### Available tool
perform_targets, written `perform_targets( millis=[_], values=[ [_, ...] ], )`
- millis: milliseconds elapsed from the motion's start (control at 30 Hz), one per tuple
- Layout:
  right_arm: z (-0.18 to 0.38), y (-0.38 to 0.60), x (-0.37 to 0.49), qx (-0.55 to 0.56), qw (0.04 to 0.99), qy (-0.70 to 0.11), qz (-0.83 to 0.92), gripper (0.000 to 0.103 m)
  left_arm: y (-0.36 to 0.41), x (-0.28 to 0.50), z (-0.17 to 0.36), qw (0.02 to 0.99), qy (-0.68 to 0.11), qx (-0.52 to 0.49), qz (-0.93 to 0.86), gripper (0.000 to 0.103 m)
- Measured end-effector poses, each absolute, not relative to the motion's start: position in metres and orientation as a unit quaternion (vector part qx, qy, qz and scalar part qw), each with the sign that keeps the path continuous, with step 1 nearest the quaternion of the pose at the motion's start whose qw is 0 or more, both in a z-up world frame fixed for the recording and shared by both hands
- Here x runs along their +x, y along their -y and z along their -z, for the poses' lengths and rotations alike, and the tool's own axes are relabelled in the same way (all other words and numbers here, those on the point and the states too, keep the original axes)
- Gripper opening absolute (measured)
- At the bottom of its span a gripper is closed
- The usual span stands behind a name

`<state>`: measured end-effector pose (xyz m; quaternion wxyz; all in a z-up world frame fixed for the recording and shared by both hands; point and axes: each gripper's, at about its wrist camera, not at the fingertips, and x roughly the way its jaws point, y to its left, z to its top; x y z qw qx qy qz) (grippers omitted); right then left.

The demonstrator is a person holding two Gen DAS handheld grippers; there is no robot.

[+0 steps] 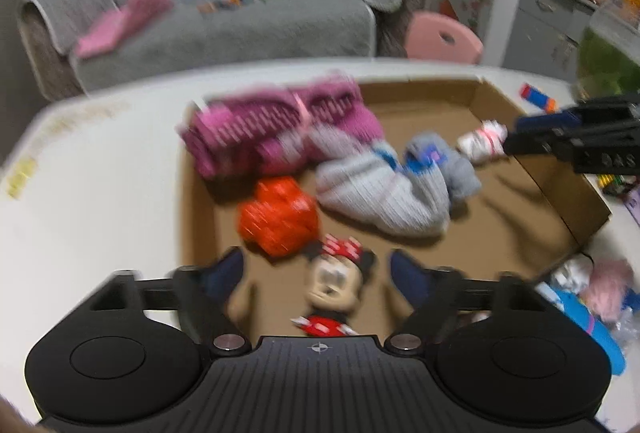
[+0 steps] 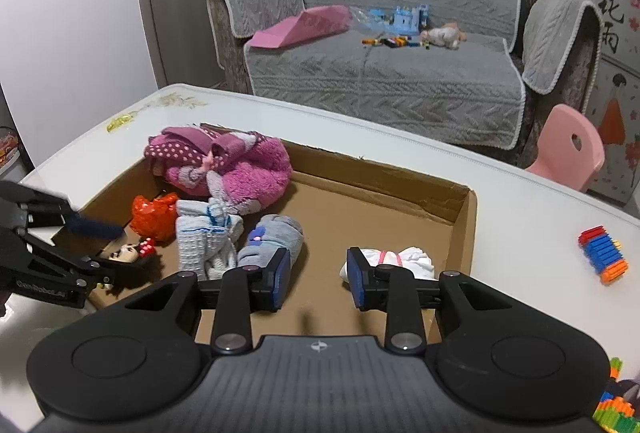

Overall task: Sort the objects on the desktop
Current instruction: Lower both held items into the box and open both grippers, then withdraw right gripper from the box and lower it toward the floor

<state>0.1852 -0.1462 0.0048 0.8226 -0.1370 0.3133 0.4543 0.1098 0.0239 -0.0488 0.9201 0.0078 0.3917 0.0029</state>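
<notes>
**Doll dropped in the box, blocks still out**

White and glossy, the surface [image 2: 500,201] carries a shallow brown cardboard box [image 2: 464,225] that takes most of its middle. Nearest, the left gripper [image 1: 316,269] hangs over the box's near corner, jaws spread wide and released, with a mouse-eared doll in a red bow [image 1: 336,281] lying loose between them, touching neither pad. The right gripper [image 2: 318,279] hovers above bare cardboard, jaws apart and grasping nothing. Beyond lie a crumpled orange-red plastic bag [image 1: 278,219], grey rolled socks [image 1: 380,193], a small white bundle [image 2: 396,261] and a fluffy magenta dotted garment [image 2: 236,169] at the far wall. Sorting looks well along, I'd say; a striped stack of toy bricks [image 2: 602,253] waits outside by the right edge. The box's right half stays open, its low walls the only hurdle.
</notes>
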Motion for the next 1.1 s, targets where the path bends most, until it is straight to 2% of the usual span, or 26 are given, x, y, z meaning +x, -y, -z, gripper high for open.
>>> perform_targets(
  millis=[67, 133, 267, 333, 400, 433, 500, 700, 933, 1100],
  values=[
    [-0.010, 0.151, 0.179, -0.135, 0.826, -0.306, -0.453, 0.037, -0.026, 0.104, 0.040, 0.923, -0.385, 0.003, 0.004, 0.086],
    [-0.017, 0.159, 0.172, -0.131, 0.832, -0.296, -0.451, 0.055, -0.027, 0.097, 0.031, 0.925, -0.381, -0.004, 0.003, 0.086],
    [-0.037, 0.184, 0.144, -0.127, 0.842, -0.259, -0.456, 0.068, -0.026, 0.074, 0.017, 0.928, -0.372, 0.000, 0.001, 0.087],
    [-0.047, 0.194, 0.130, -0.124, 0.844, -0.245, -0.461, 0.078, -0.025, 0.059, 0.011, 0.929, -0.371, 0.000, 0.004, 0.087],
    [-0.059, 0.209, 0.110, -0.125, 0.846, -0.224, -0.467, 0.082, -0.022, 0.043, 0.006, 0.930, -0.368, 0.000, 0.012, 0.088],
    [-0.064, 0.216, 0.100, -0.125, 0.846, -0.212, -0.473, 0.091, -0.020, 0.034, 0.004, 0.931, -0.366, -0.001, 0.015, 0.088],
    [-0.070, 0.231, 0.076, -0.121, 0.843, -0.186, -0.491, 0.102, -0.015, 0.017, 0.001, 0.933, -0.360, 0.003, 0.023, 0.089],
    [-0.064, 0.262, 0.004, -0.152, 0.806, -0.143, -0.554, 0.102, 0.005, -0.022, -0.003, 0.939, -0.341, 0.026, 0.038, 0.093],
    [-0.049, 0.274, -0.026, -0.136, 0.778, -0.170, -0.590, 0.102, 0.020, -0.054, 0.000, 0.938, -0.342, 0.024, 0.056, 0.093],
    [-0.025, 0.277, -0.074, -0.199, 0.744, -0.172, -0.615, 0.103, 0.025, -0.075, 0.004, 0.938, -0.341, 0.031, 0.052, 0.096]
  ],
)
